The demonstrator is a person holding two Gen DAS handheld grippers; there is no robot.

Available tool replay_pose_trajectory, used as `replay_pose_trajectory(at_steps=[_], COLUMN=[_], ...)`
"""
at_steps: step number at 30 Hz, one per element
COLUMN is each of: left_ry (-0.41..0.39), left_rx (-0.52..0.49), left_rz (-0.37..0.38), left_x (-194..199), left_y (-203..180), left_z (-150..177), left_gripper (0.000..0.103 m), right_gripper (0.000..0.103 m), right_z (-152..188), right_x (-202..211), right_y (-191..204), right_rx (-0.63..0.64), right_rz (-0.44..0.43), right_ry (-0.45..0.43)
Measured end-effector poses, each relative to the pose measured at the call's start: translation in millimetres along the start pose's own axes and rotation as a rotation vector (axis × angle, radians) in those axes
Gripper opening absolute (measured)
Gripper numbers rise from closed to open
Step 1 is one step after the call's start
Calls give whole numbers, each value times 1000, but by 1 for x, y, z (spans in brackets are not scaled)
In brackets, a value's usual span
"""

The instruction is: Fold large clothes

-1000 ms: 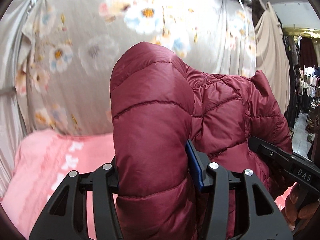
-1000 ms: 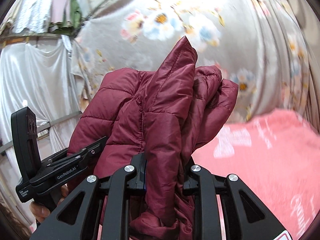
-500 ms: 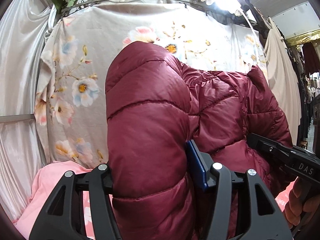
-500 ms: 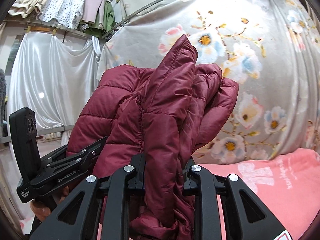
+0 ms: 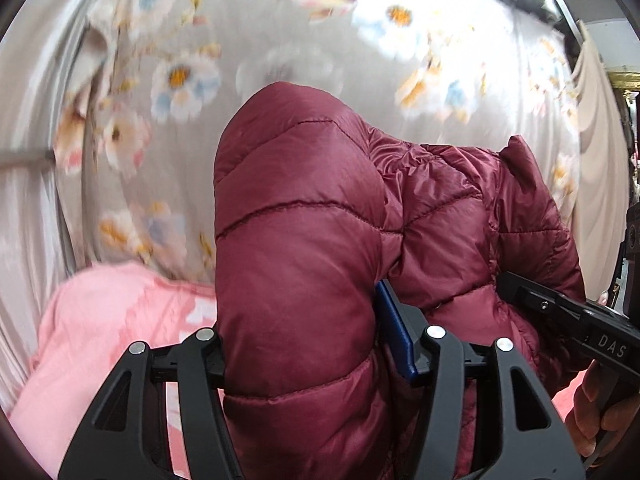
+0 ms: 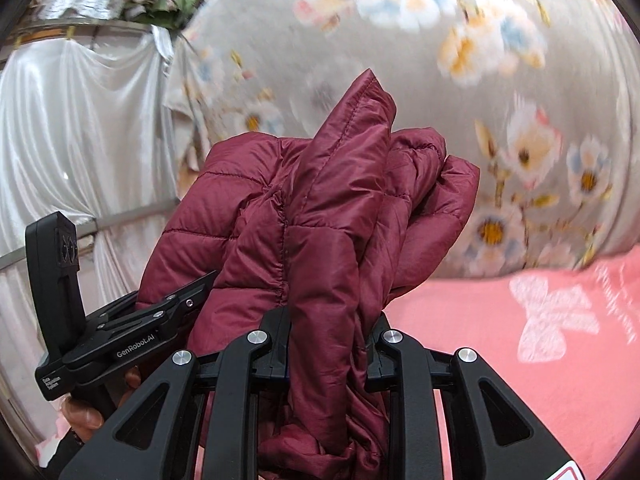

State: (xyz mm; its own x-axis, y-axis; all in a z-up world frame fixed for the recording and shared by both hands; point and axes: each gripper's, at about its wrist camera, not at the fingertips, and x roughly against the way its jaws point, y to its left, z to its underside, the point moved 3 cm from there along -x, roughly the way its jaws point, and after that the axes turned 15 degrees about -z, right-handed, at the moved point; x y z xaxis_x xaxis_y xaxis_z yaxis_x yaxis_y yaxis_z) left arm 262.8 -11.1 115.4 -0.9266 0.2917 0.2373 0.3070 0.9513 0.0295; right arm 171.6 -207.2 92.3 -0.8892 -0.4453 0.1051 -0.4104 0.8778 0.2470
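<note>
A dark red quilted puffer jacket (image 5: 296, 240) hangs bunched between both grippers, above a pink bed cover (image 5: 100, 320). My left gripper (image 5: 304, 340) is shut on a thick padded fold of it, jaws held wide by the bulk. My right gripper (image 6: 328, 324) is shut on a narrower gathered fold of the jacket (image 6: 320, 220). In the left wrist view the right gripper (image 5: 560, 312) shows at the right, pressed into the jacket, with a hand (image 5: 600, 412) on its handle. The right wrist view has the left gripper (image 6: 132, 320) at the lower left. The jacket's lower part is hidden.
A grey floral sheet (image 5: 180, 80) hangs straight ahead behind the bed, also in the right wrist view as the floral sheet (image 6: 480, 80). White satin curtains (image 6: 80, 120) and a rail stand to the left. The pink cover (image 6: 520, 340) spreads below at the right.
Both grippers travelled together with the jacket still gripped. The views tipped up to the hanging sheet, then came back down, so the pink cover fills more of the bottom. The background is now blurred.
</note>
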Motion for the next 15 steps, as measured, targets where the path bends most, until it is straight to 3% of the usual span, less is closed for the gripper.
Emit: replay_pose_trajectory(at_steps=[15], left_ry=[374], left_rx=[-19], left_rz=[-6], left_x=[-159], left_y=[-3], left_z=[145], left_gripper=[53], right_gripper=[22], right_z=[128], right_x=[-113], right_y=[-114], right_rx=[-262], right_rz=[62], right_ry=[255])
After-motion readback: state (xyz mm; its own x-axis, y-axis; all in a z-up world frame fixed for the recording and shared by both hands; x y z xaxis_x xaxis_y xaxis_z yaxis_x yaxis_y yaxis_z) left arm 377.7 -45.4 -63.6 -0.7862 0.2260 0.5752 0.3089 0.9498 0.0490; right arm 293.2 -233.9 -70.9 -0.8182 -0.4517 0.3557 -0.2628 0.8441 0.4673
